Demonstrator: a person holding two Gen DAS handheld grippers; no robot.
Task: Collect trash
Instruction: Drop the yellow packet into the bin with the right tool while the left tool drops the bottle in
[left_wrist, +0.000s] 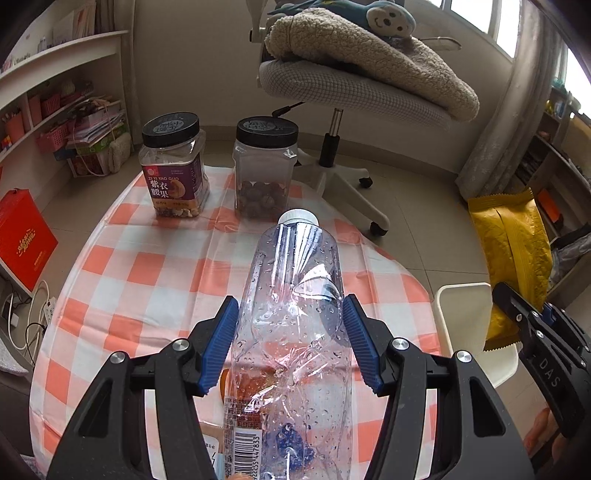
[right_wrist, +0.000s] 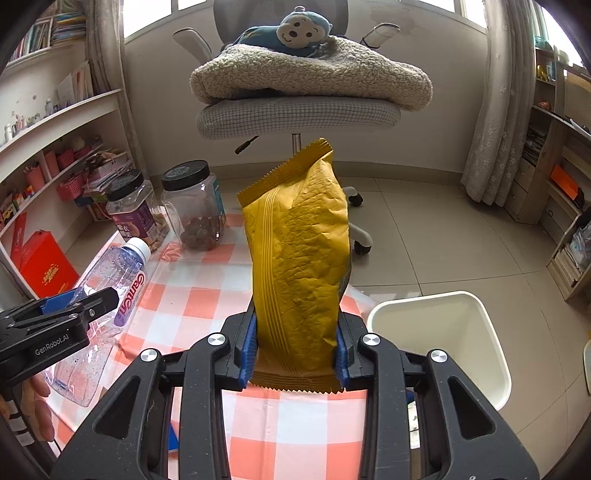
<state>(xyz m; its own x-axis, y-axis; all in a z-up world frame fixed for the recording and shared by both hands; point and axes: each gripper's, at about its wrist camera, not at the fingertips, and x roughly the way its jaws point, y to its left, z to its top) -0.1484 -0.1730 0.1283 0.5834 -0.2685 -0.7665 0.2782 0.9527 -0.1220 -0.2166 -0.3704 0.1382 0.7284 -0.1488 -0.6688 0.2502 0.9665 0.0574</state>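
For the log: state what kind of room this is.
Probably a home study or bedroom: an office chair piled with a fleece blanket and plush monkey, bookshelves along the wall, and a checked tablecloth.

Two black-lidded jars (left_wrist: 173, 166) (left_wrist: 265, 170), one plastic bottle (left_wrist: 295, 314), one yellow snack bag (right_wrist: 301, 266), one white bin (right_wrist: 443, 343), one office chair (right_wrist: 295, 110)

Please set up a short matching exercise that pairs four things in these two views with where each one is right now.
Things:
1. clear bottle
2. yellow packet
3. white bin
4. jar of dark nuts

Places:
A. on the floor beside the table
B. in the right tool
C. standing on the checked cloth
D. in the left tool

Pairs: 1-D, 2-B, 3-A, 4-C
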